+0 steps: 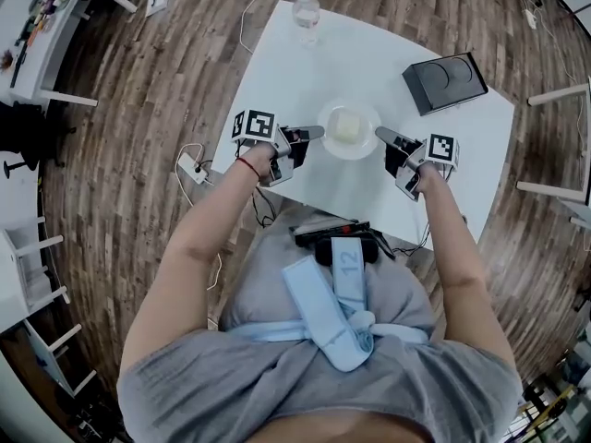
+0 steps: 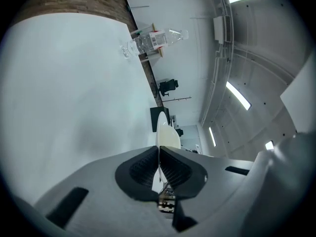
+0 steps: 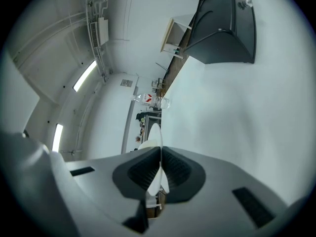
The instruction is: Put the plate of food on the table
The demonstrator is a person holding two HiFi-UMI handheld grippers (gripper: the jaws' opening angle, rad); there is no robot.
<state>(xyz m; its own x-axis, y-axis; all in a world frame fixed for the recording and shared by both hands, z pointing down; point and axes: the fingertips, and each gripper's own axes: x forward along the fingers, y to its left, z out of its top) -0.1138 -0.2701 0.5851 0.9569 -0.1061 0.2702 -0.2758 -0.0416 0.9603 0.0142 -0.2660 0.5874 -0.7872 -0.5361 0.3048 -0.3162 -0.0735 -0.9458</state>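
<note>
A white plate (image 1: 349, 153) with a pale block of food (image 1: 346, 125) is at the middle of the white table (image 1: 388, 187). My left gripper (image 1: 320, 132) is shut on the plate's left rim and my right gripper (image 1: 379, 133) on its right rim. In the left gripper view the plate (image 2: 165, 132) shows edge-on, pinched between the dark pads (image 2: 140, 169) of the gripper (image 2: 159, 154). The right gripper view shows the same: the plate (image 3: 155, 135) clamped in the gripper (image 3: 160, 154). Whether the plate rests on the table or hangs just above it cannot be told.
A water bottle (image 1: 306, 15) stands at the table's far edge, also seen as the bottle (image 2: 153, 39) and the bottle (image 3: 150, 100). A black box (image 1: 444, 81) sits at the far right, large in the right gripper view as the box (image 3: 222, 28). A power strip (image 1: 192, 167) lies on the wooden floor at left.
</note>
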